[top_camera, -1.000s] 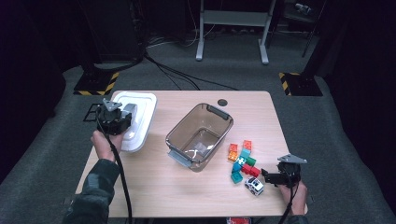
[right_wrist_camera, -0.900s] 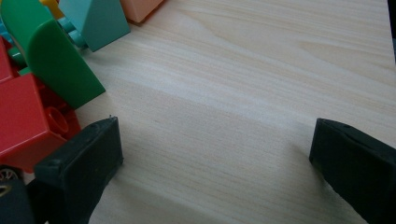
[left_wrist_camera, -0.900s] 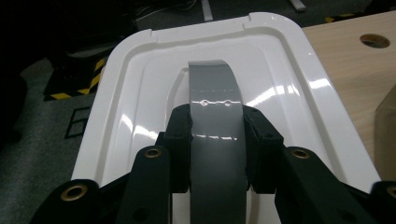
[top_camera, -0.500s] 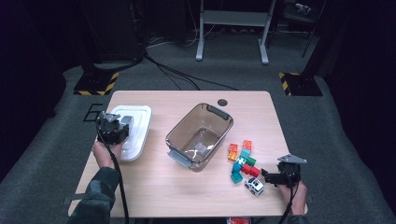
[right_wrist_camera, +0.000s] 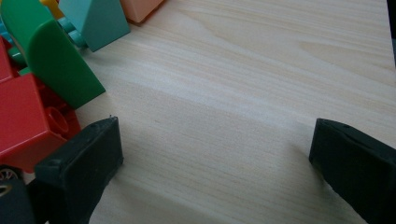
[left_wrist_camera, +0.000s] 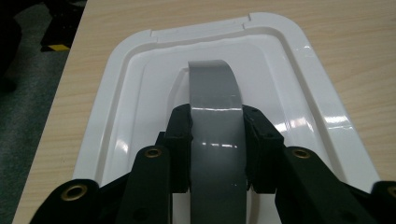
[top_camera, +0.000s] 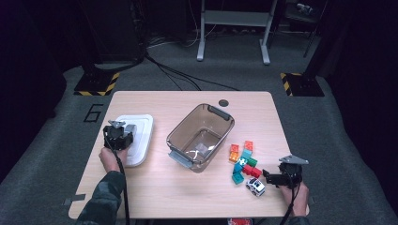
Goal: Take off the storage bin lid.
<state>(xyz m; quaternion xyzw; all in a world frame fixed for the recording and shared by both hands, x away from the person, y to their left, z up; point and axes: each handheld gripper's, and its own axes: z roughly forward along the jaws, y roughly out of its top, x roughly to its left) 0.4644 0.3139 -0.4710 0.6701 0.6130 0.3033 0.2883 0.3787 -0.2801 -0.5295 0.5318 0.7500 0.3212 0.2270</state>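
**Setting the lid down beside the bin**

High view: the clear bin (top_camera: 201,137) stands mid-table and serves as the landmark. To its left lies the white lid (top_camera: 136,139), flat or nearly flat on the table (top_camera: 155,197), with the left gripper (top_camera: 119,136) over its near half. To the bin's right sits a cluster of blocks (top_camera: 244,161) with a toy car (top_camera: 256,186) at its near edge; the right gripper (top_camera: 274,178) rests just right of the car.

Left gripper view: the jaws are clenched on the lid's grey handle (left_wrist_camera: 215,130), one pad on each side. This detail is too small to read from above. To finish the step well, I judge the lid should rest fully on the wood before the jaws let go, then the gripper should lift straight off the handle so the lid does not slide.

Right gripper view: the jaws stand wide apart with bare wood between them, grasping nothing; a red block (right_wrist_camera: 28,123) and a green block (right_wrist_camera: 51,60) lie beside one jaw.
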